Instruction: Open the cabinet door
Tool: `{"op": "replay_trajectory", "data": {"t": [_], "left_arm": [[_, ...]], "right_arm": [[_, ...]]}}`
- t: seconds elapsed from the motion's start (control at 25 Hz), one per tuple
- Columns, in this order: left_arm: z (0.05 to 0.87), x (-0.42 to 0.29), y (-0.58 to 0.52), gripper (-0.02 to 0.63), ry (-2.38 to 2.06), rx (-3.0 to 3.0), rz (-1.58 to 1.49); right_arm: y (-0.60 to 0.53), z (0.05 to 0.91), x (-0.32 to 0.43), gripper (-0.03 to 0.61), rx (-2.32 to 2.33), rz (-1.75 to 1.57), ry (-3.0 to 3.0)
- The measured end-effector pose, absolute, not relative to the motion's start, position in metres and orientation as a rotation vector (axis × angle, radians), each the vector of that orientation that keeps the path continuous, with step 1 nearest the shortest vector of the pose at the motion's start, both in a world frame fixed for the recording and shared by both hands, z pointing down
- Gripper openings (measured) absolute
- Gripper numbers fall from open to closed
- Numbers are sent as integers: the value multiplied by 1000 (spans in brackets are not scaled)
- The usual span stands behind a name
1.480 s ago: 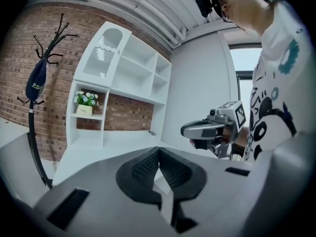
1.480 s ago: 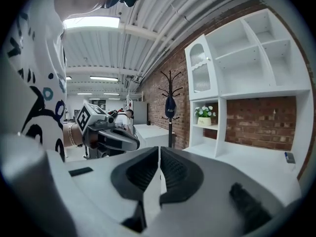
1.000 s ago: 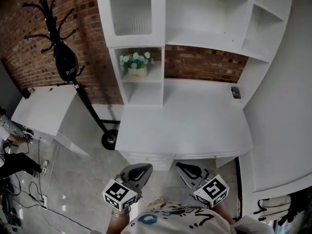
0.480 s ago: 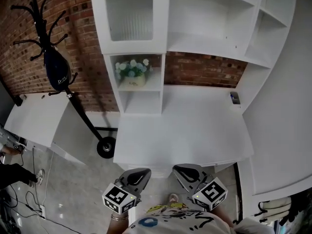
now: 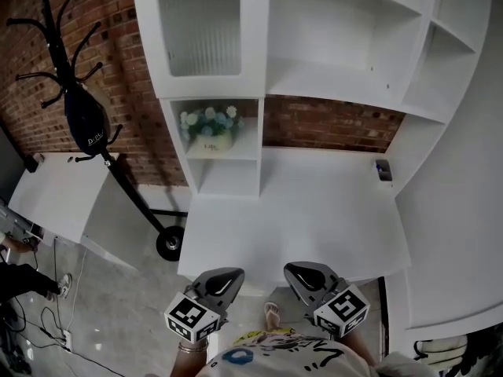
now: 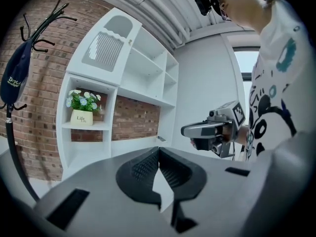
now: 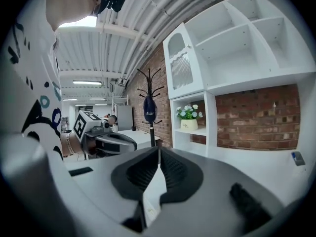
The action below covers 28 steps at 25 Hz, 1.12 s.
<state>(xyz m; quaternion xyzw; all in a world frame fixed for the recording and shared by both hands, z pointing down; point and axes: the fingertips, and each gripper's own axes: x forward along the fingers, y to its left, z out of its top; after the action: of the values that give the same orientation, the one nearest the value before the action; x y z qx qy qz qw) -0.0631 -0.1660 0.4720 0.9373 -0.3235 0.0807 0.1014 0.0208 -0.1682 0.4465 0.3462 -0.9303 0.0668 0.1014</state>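
The cabinet door (image 5: 200,30) is a white frame with a ribbed frosted pane at the upper left of the white shelf unit, and it is closed. It also shows in the left gripper view as the door (image 6: 103,51) and in the right gripper view as the door (image 7: 181,68). My left gripper (image 5: 226,276) and right gripper (image 5: 301,274) hover side by side at the desk's front edge, far below the door. Both are shut with nothing between the jaws, as seen on the left gripper (image 6: 158,151) and the right gripper (image 7: 159,151).
A white desk top (image 5: 314,210) lies between me and the shelves. A flower pot (image 5: 208,130) sits in the cubby under the door. A small device (image 5: 383,170) lies at the desk's right. A coat stand with a dark bag (image 5: 85,124) and a low white table (image 5: 55,191) stand left.
Both grippers have moved forward together, from over the floor to the desk's front edge. The shelf unit and the door look closer. Both stay shut.
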Motion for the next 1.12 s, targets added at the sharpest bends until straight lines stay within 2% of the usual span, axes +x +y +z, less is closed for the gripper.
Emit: {"op": "replay_trajectory", "data": {"t": [0.8, 1.12], "left_arm": [[454, -16, -283, 14, -1206, 2712, 146], [458, -21, -313, 14, -1229, 2704, 175]], "right_arm": [[-288, 458, 76, 29, 887, 218, -2814], [-329, 454, 86, 29, 956, 305, -2852]]}}
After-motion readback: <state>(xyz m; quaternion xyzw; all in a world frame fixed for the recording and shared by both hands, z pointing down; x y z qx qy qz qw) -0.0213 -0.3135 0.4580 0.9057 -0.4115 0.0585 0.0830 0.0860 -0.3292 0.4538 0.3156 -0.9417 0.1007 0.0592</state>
